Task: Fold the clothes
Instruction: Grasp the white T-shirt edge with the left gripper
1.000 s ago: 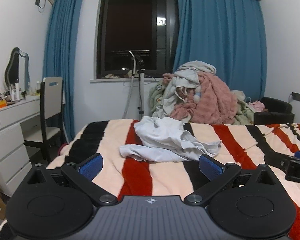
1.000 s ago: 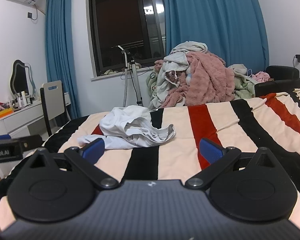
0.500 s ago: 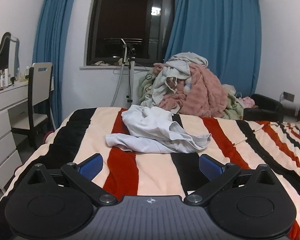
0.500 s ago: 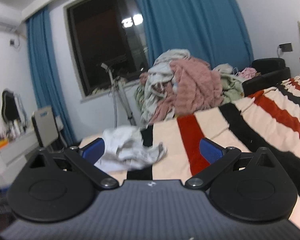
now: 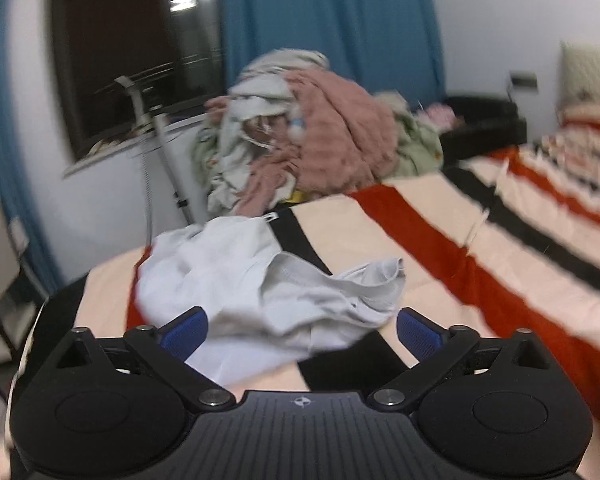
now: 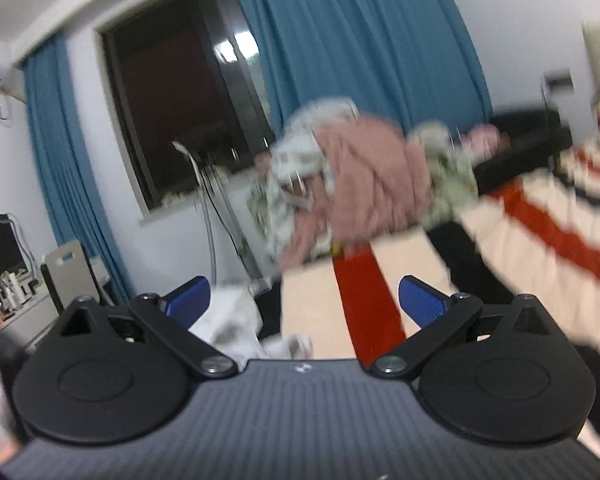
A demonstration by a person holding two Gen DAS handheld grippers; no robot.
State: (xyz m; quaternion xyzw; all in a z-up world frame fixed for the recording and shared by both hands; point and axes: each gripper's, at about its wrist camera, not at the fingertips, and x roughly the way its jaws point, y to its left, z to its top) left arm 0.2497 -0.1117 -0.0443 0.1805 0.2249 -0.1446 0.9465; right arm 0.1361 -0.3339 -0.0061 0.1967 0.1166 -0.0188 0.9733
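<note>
A crumpled white garment (image 5: pixel 268 280) lies on the striped bedspread (image 5: pixel 440 248) of red, black and cream bands. My left gripper (image 5: pixel 300 334) hovers just over the garment's near edge; its jaws are wide apart and closing, and the blue pads (image 5: pixel 182 334) press on nothing. In the blurred right wrist view the white garment (image 6: pixel 236 328) shows low between the fingers, mostly hidden by the gripper body. My right gripper (image 6: pixel 304 304) is open above the bedspread (image 6: pixel 380 300), holding nothing.
A tall heap of pink, white and green laundry (image 5: pixel 316 132) sits at the bed's far edge under blue curtains (image 5: pixel 332 20). A metal stand (image 5: pixel 160 140) rises by the dark window. A chair (image 6: pixel 68 272) and dresser stand at left, a black armchair (image 5: pixel 484 124) at right.
My left gripper has swept forward and rolled, bringing the white garment close under its fingers. My right gripper has rolled and shifted right, so the garment now lies low and left.
</note>
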